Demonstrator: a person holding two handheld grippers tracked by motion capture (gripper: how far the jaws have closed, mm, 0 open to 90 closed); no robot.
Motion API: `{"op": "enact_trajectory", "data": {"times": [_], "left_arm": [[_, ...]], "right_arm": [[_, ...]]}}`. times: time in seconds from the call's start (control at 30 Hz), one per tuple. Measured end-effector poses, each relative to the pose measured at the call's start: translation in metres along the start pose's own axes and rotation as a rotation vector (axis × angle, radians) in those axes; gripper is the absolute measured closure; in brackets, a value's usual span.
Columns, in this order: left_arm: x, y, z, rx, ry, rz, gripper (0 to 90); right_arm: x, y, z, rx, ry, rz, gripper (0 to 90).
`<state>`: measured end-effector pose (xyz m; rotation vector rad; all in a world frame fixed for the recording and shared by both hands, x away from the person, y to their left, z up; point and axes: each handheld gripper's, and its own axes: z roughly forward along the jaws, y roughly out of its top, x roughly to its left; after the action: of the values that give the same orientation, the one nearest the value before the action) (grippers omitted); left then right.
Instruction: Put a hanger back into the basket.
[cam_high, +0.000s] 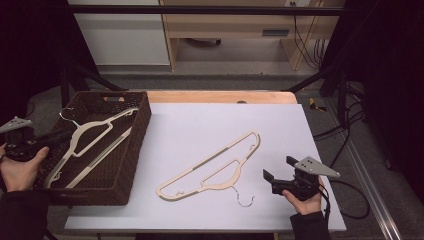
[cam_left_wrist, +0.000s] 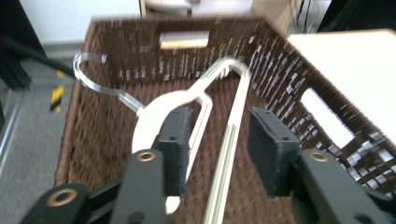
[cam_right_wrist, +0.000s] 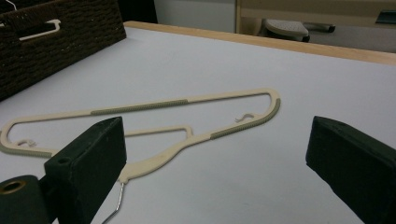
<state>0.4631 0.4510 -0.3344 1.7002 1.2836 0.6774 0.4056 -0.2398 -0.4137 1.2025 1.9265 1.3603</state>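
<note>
A cream plastic hanger (cam_high: 210, 167) with a metal hook lies flat on the white table top (cam_high: 200, 120); in the right gripper view this hanger (cam_right_wrist: 187, 140) lies just beyond the jaws. My right gripper (cam_high: 277, 172) is open, a little right of the hanger's hook, touching nothing. A second cream hanger (cam_high: 92, 140) rests slanted inside the dark woven basket (cam_high: 142, 130) at the left. My left gripper (cam_high: 60, 135) is open over the basket's left rim, with the hanger (cam_left_wrist: 205, 112) passing between and under its jaws, not clamped.
The basket has cut-out handles (cam_left_wrist: 183, 39) in its walls. A wooden strip (cam_high: 220, 96) edges the far side of the table. Cables (cam_high: 345, 195) trail off the right edge.
</note>
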Motion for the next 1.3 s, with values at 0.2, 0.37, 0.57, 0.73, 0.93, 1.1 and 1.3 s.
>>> {"op": "enact_trajectory", "data": {"times": [0.2,0.37,0.57,0.73,0.93,1.1,1.3], "left_arm": [[-0.032,0.007,-0.006,-0.103,-0.065,0.064,38.2],[-0.059,0.009,-0.006,-0.183,-0.132,0.083,21.9],[-0.097,0.007,-0.002,-0.213,-0.213,0.122,8.2],[-0.132,0.001,0.007,-0.199,-0.275,0.174,4.1],[-0.168,-0.009,0.018,-0.186,-0.326,0.199,4.1],[-0.191,-0.016,0.025,-0.175,-0.363,0.229,4.2],[-0.217,-0.032,0.037,-0.128,-0.410,0.264,4.3]], "right_arm": [[0.000,0.001,-0.001,-0.004,0.000,-0.007,5.5],[-0.001,0.002,-0.003,-0.013,-0.001,-0.006,5.5],[-0.001,0.001,-0.003,-0.005,0.005,0.006,5.7],[0.001,0.001,-0.002,-0.007,0.006,0.003,5.6],[0.003,0.002,-0.002,-0.010,0.015,0.003,5.6],[0.005,0.003,-0.001,-0.003,0.017,-0.001,5.8],[0.011,0.002,0.004,0.011,0.031,-0.006,6.4]]}}
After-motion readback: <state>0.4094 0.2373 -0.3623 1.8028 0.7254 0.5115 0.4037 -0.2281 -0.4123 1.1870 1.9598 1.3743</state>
